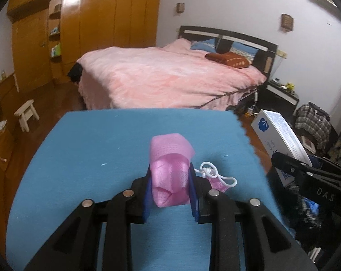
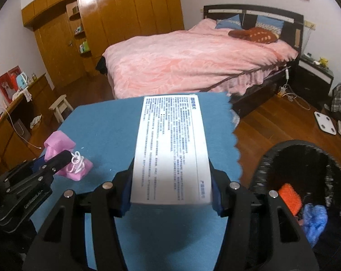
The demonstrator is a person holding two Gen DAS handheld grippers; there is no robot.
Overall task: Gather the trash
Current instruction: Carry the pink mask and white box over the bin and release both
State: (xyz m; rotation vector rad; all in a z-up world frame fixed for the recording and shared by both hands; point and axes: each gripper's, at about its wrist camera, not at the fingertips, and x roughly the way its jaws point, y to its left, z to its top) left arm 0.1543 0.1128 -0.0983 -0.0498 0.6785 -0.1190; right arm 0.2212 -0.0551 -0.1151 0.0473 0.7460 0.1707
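Observation:
My left gripper is shut on a crumpled pink face mask whose white ear loops hang to the right, held just above the blue-covered table. In the right wrist view the same mask shows at the left. My right gripper is shut on a white box printed with small text, its long side pointing away from me. The box also shows at the right edge of the left wrist view. A black bin stands beside the table at the right, with orange and blue scraps inside.
Beyond the table's zigzag-cut cloth edge is a bed with a pink cover. A wooden wardrobe fills the back wall. A small stool stands left, a white scale lies on the wood floor right.

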